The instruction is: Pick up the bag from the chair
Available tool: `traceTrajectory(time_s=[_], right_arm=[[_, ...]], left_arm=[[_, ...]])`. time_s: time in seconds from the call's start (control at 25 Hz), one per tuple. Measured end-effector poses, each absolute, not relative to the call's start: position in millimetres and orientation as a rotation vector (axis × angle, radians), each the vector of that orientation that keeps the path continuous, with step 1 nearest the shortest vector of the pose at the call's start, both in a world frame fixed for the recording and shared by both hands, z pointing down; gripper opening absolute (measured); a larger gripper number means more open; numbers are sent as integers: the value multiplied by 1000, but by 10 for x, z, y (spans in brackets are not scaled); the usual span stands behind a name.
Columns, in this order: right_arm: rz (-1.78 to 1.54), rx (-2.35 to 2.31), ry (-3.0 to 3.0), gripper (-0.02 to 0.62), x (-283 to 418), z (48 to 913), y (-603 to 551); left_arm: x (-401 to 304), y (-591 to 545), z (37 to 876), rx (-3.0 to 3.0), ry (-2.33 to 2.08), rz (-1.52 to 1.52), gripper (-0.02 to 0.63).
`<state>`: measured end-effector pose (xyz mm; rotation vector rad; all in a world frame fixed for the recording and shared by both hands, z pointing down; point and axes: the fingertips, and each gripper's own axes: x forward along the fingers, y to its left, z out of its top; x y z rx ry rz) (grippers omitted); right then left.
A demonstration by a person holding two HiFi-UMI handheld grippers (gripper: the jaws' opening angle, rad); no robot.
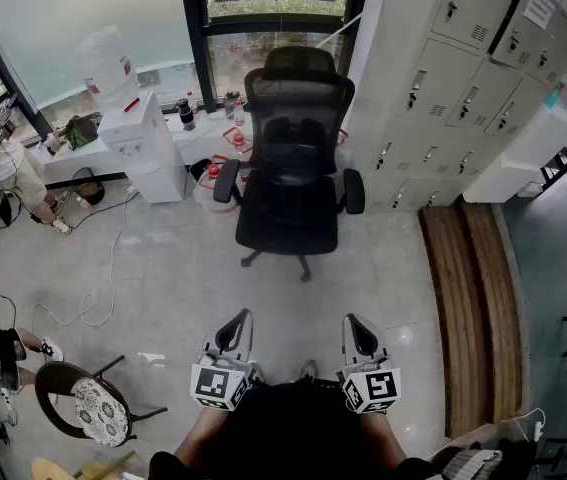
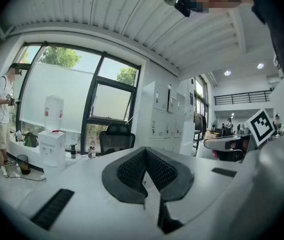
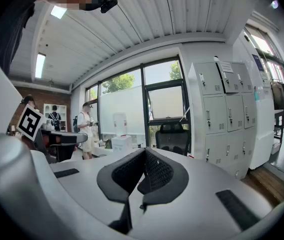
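**Q:** What is the state of each tool?

**A:** The left tool (image 1: 237,321) and the right tool (image 1: 360,326) are both clenched. On each, the pads meet and nothing sits between them. Both are held low and close to the operator's body, side by side, pointing forward at the chair (image 1: 293,203).

**Q:** Where is the bag?

**A:** The bag (image 1: 298,136) appears to be the dark shape on the chair seat, resting against the backrest. It is black on black, so its outline and any handle cannot be made out. The chair stands at the window, between the water dispenser (image 1: 148,143) and the lockers (image 1: 443,88), and faces the operator, well apart from both tools.

**Q:** Why this posture?

**A:** This is probably a carrying position. The approach has not yet started, and bare floor (image 1: 163,258) lies between the operator and the chair.

**Q:** What does the next move call for?

**A:** Close the gap and release one tool before it reaches the seat. The armrests flank the seat, so enter from the front and above. The chair is on castors and may roll if pushed.
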<state>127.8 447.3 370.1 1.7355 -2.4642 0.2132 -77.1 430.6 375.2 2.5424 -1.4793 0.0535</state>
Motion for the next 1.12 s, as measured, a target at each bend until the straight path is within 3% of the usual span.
traceTrajectory(time_s=[1.12], right_arm=[[228, 1553, -2558, 2, 1835, 3865, 4383]], left_arm=[[24, 4289, 3778, 2492, -1534, 90, -2]])
